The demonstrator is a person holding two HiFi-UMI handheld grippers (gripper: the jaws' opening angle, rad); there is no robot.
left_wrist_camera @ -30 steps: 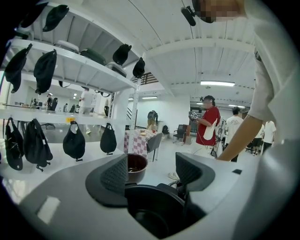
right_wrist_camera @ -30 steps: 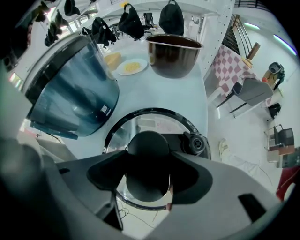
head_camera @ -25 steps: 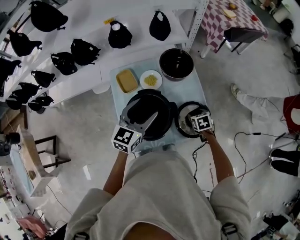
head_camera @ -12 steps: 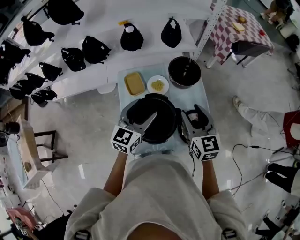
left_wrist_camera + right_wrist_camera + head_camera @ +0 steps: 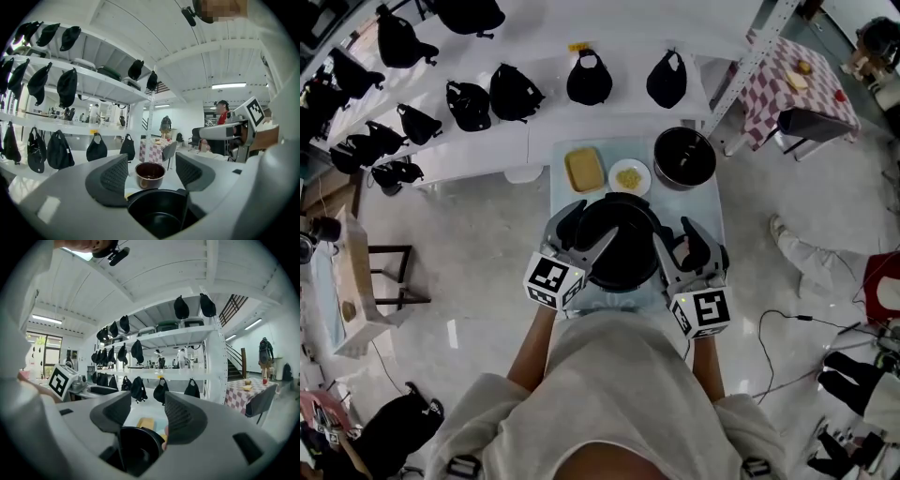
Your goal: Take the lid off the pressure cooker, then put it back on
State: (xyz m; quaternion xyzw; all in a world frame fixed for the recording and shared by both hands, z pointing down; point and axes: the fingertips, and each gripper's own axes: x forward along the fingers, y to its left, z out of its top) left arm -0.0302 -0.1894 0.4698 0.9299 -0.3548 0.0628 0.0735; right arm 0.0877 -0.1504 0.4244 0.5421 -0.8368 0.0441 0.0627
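Since the frame a second ago, the right claw (image 5: 147, 409) has been raised from low over the lid and drawn back toward the person. The left claw (image 5: 151, 172) is found almost where it was, over the left rim of the pressure cooker (image 5: 619, 242).

Right claw: jaws are seen well apart in the right gripper view and nothing is held between them. The cooker's open black pot is seen below them.

Left claw: jaws are likewise apart, with nothing gripped. The open pot is seen just beneath them, and a dark bowl (image 5: 150, 174) is framed farther off in the gap.

Pressure cooker: it is placed at the near middle of the desk (image 5: 710, 202) and is uncovered.

Lid (image 5: 675, 251): it is taken to lie on the desk just right of the cooker. In the head view it is mostly covered by the right claw, so only a dark edge is made out.

At the far side of the desk, a yellow block (image 5: 584, 169), a white plate (image 5: 629, 176) with yellow bits and the dark bowl are set in a row. Black bags (image 5: 516, 89) are hung along the white shelves beyond.
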